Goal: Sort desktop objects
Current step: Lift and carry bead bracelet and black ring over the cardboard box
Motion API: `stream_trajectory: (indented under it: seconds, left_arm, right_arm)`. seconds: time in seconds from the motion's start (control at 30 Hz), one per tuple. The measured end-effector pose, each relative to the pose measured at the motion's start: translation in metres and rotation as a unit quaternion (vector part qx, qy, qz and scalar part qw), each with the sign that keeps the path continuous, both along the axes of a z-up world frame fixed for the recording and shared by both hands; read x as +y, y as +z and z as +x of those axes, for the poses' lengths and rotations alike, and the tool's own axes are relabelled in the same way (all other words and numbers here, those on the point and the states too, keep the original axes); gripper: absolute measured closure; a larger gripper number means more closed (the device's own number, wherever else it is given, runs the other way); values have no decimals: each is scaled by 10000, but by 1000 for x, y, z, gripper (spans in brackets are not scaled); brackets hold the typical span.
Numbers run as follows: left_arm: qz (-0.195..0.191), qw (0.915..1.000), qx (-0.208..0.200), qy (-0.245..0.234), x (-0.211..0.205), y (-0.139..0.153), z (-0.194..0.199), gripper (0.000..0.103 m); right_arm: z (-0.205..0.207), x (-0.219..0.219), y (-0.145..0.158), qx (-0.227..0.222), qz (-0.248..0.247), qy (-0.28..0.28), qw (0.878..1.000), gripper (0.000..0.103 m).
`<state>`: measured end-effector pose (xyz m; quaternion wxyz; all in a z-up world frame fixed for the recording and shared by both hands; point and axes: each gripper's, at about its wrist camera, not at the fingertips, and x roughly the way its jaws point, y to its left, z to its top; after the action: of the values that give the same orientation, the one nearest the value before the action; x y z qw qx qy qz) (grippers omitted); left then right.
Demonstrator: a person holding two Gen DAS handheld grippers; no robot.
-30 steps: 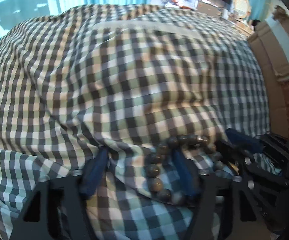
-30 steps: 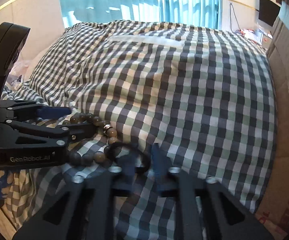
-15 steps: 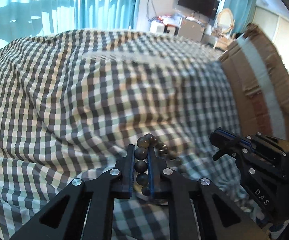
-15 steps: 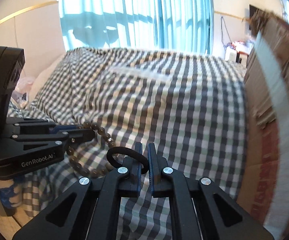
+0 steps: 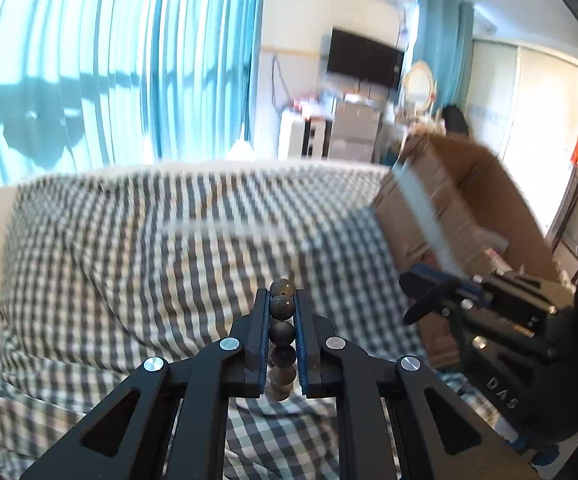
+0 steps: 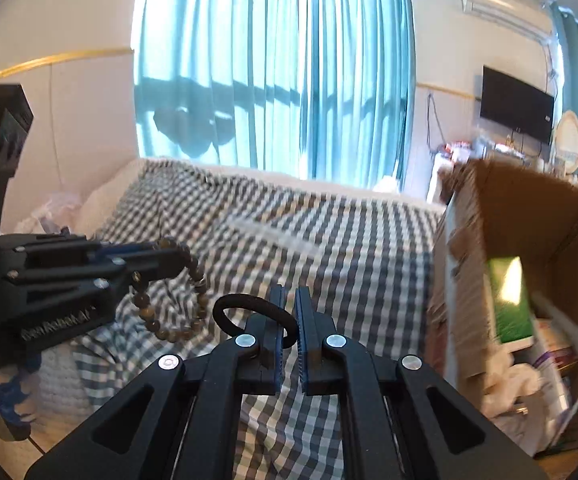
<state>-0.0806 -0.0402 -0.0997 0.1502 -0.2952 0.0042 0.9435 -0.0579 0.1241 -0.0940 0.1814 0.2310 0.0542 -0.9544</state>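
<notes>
My left gripper (image 5: 281, 297) is shut on a brown bead bracelet (image 5: 282, 332), held up above the checked bedspread (image 5: 169, 248). In the right wrist view the bracelet (image 6: 177, 300) hangs as a loop from the left gripper (image 6: 169, 254). My right gripper (image 6: 287, 294) is shut on a black hair tie (image 6: 233, 306), whose loop sticks out to the left of the fingers. In the left wrist view the right gripper (image 5: 417, 284) is at the right, with the hair tie (image 5: 429, 304) hanging from it, in front of the cardboard box (image 5: 461, 208).
An open cardboard box (image 6: 529, 220) stands to the right of the bed, with a green-and-white package (image 6: 511, 300) and white crumpled items (image 6: 509, 384) inside. Blue curtains (image 6: 273, 68) hang behind the bed. A TV (image 5: 363, 62) and dresser are at the far wall.
Both grippers closed on their objects and lifted off the bedspread. The views tilted up from the bed toward the room, and the box came further into view.
</notes>
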Motion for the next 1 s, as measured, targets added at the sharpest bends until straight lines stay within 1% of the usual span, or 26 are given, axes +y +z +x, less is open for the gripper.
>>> stream_trajectory:
  seconds: [0.07,0.1,0.23,0.3,0.4,0.57,0.67,0.73,0.83,1.0]
  left_arm:
    - [32,9998,182,1,-4,14,10,92]
    - [46,9997,252,6,-14,18,16,92]
    - [144,9982,586,38,-15,41,30,92]
    - [179,9973,712,89,-15,49,45,92]
    - [307,9961,817,112,-21,60,55,92]
    - [410,9943,985,76,-23,78,70,92]
    - [452,9929,1102,50,-22,95,78,92]
    - [548,9919,1142,12,-19,106,81,92]
    - [795,9898,1183,-81,-9,123,82,92]
    - [749,9861,1448,-309,20,150,86,92]
  right_arm:
    - [7,0,10,123,-24,8,9999,98]
    - [12,0,16,193,-41,14,9998,98]
    - [30,0,37,440,-46,7,9990,98]
    - [37,1,45,490,-138,49,9987,98]
    - [49,6,62,549,-378,183,9976,98]
    - [67,9,81,801,-361,115,9961,98]
    - [77,21,91,928,-428,52,9948,98]
    - [82,29,95,999,-430,-40,9941,98]
    - [85,43,102,1038,-469,-186,9933,98]
    - [88,68,121,1140,-504,-380,9915,98]
